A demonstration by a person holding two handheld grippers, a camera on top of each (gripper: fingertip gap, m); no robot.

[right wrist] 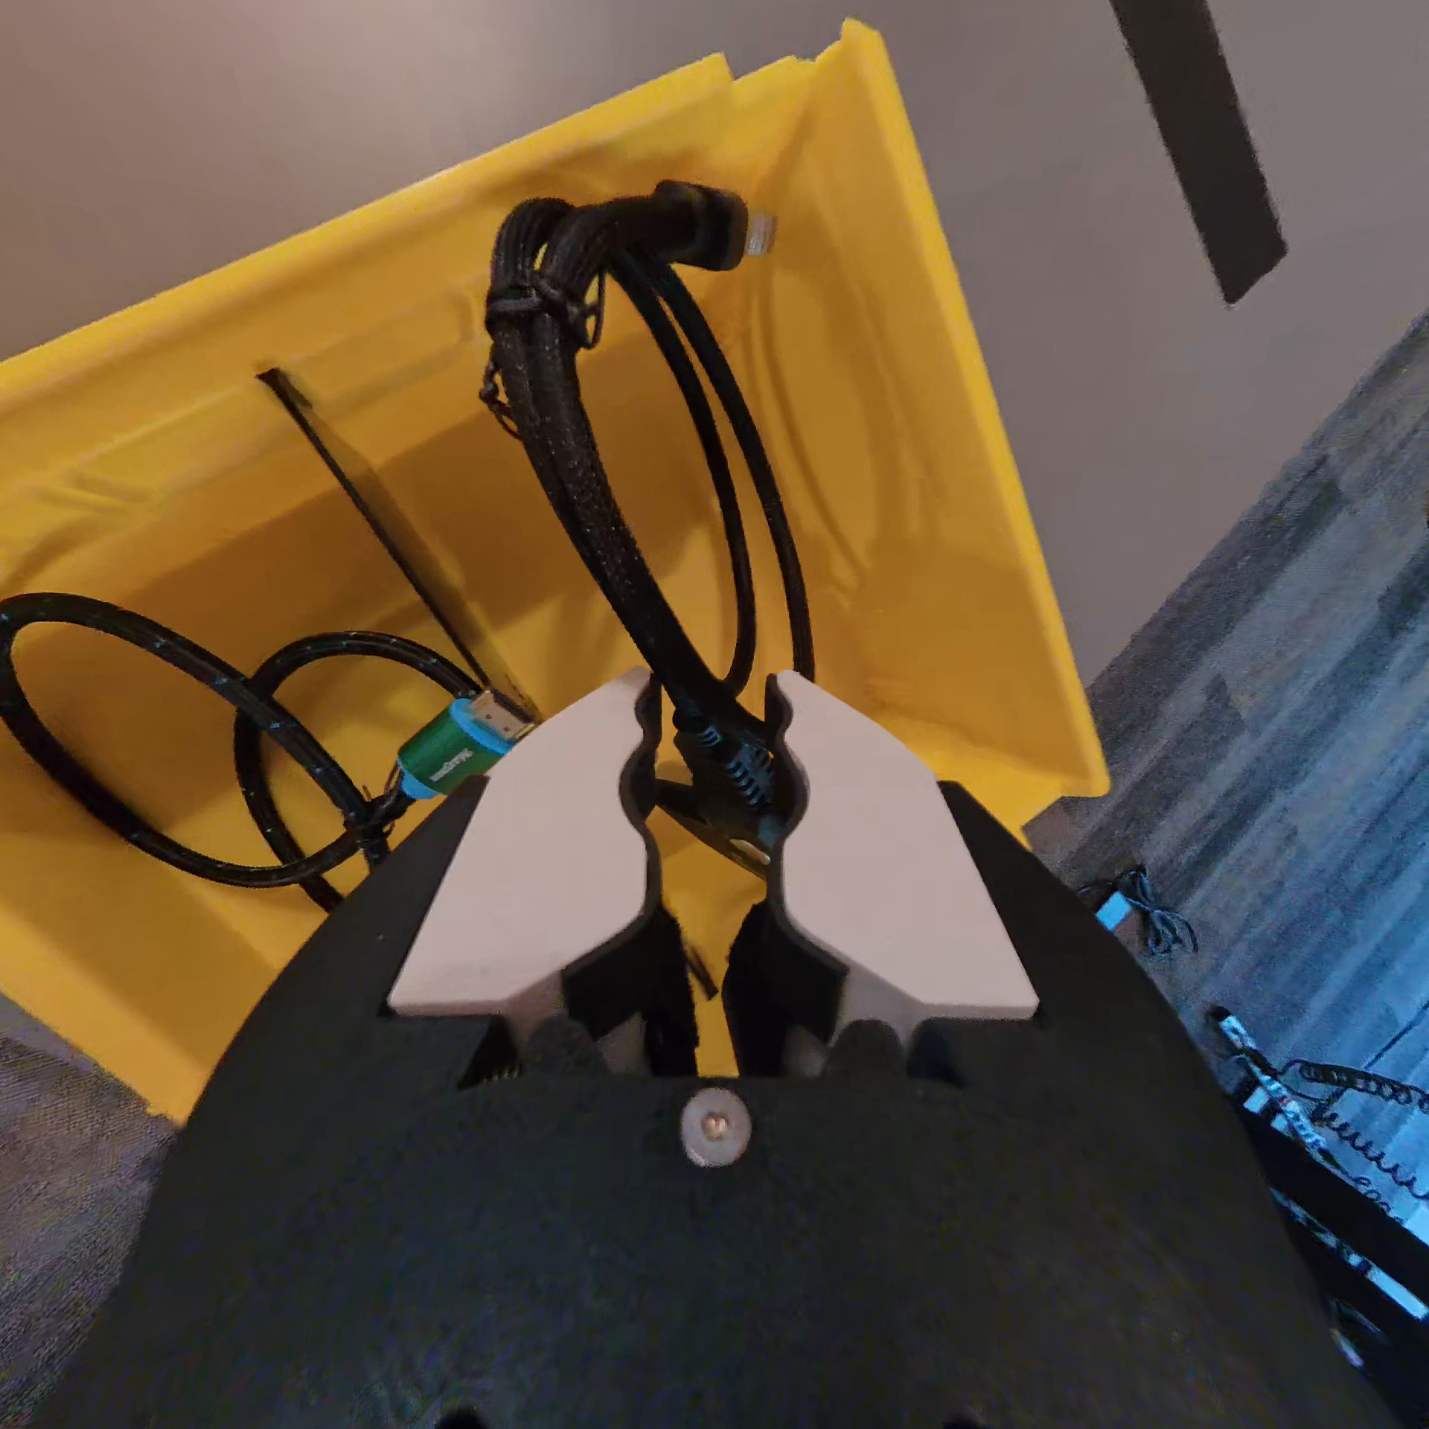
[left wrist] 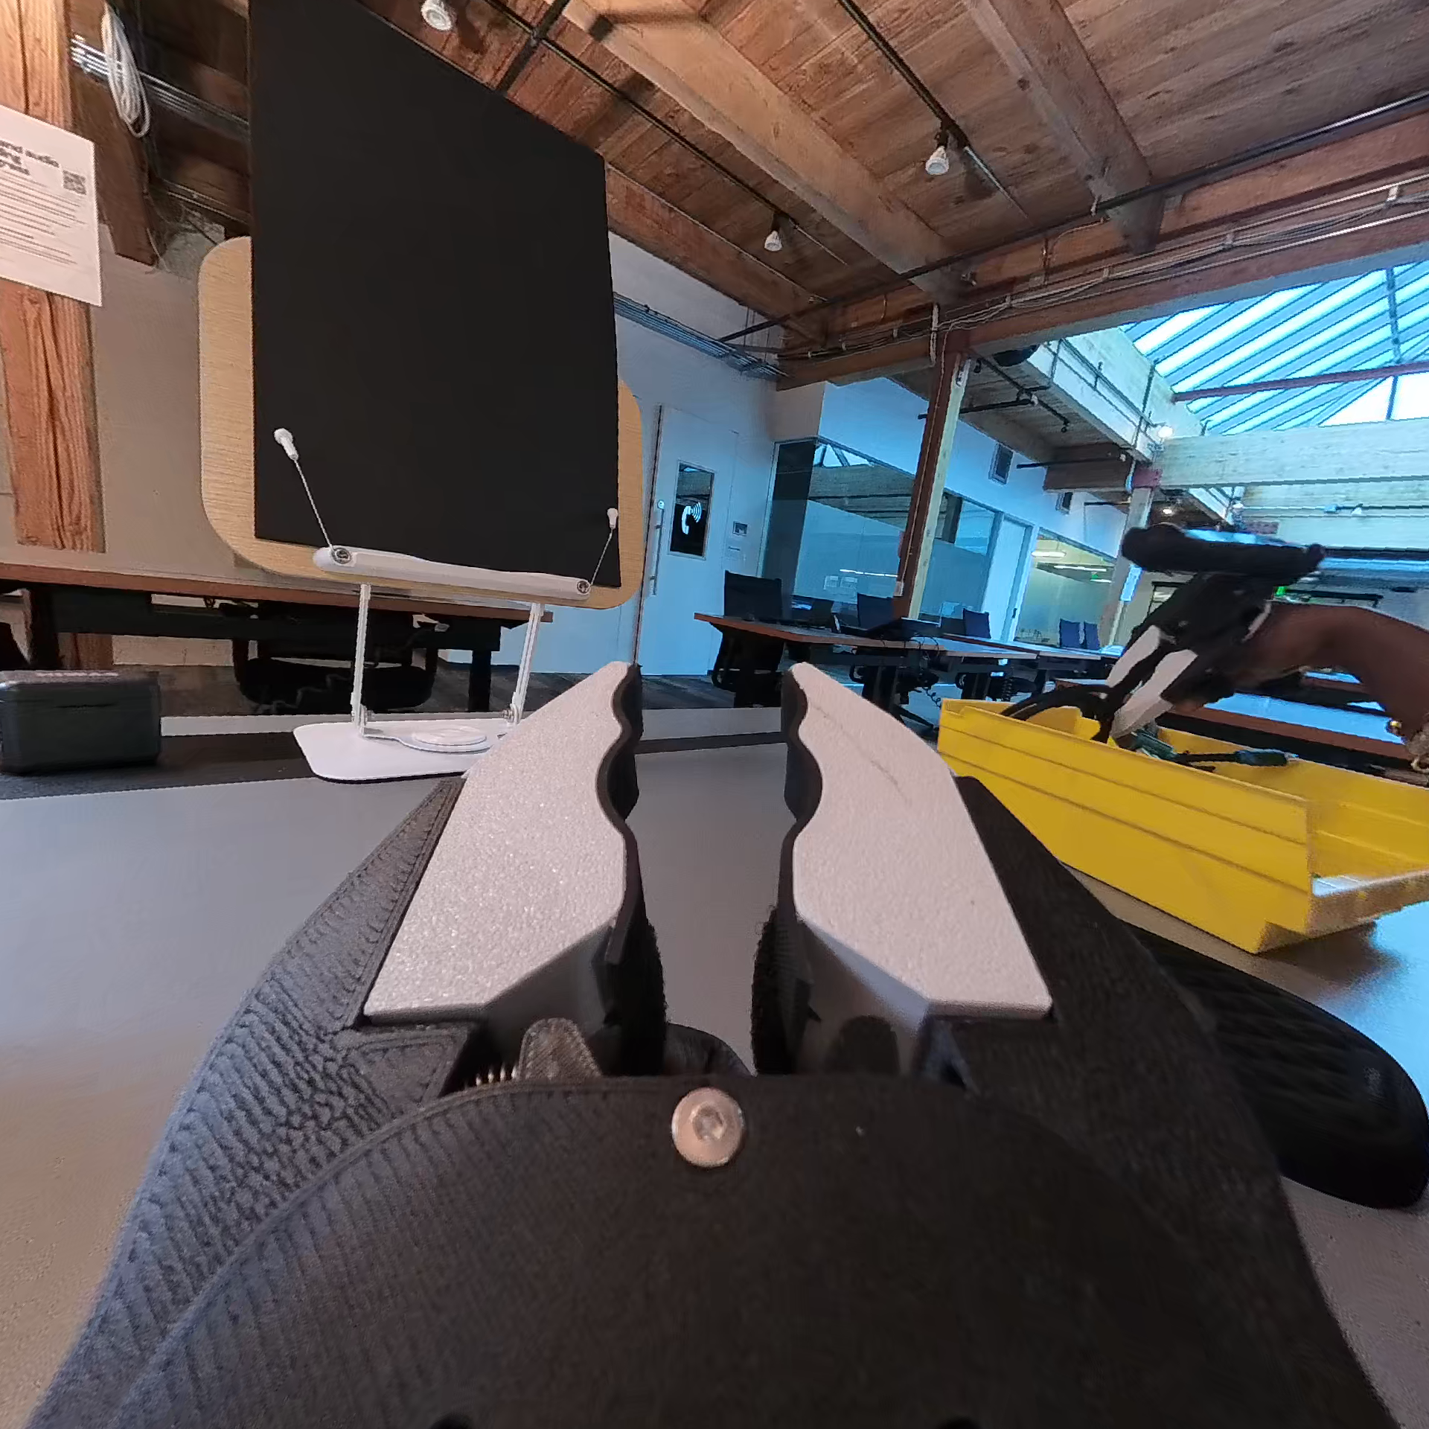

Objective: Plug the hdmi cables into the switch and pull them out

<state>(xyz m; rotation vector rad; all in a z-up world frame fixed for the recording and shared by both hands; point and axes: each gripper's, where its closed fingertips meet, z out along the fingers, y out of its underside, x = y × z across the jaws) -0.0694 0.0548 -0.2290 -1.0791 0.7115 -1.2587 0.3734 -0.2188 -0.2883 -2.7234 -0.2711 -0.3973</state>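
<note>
In the right wrist view my right gripper (right wrist: 711,696) reaches down into a yellow bin (right wrist: 889,309). Its jaws are closed around the plug of a black HDMI cable (right wrist: 738,765), which fills the gap between them. That cable runs up to a tied black braided bundle (right wrist: 557,325) whose other plug (right wrist: 719,228) lies near the bin's far wall. A second braided cable with a green and blue plug (right wrist: 456,750) lies coiled at the left. My left gripper (left wrist: 711,696) is open and empty, low over the grey table. No switch is in view.
The left wrist view shows the yellow bin (left wrist: 1121,820) at the right with the right gripper (left wrist: 1137,696) and a hand in it. A black panel on a white stand (left wrist: 433,309) stands ahead, a dark case (left wrist: 77,719) at the left. A thin black divider (right wrist: 387,526) crosses the bin. Spacing between my two grippers at the tips: around 55 cm.
</note>
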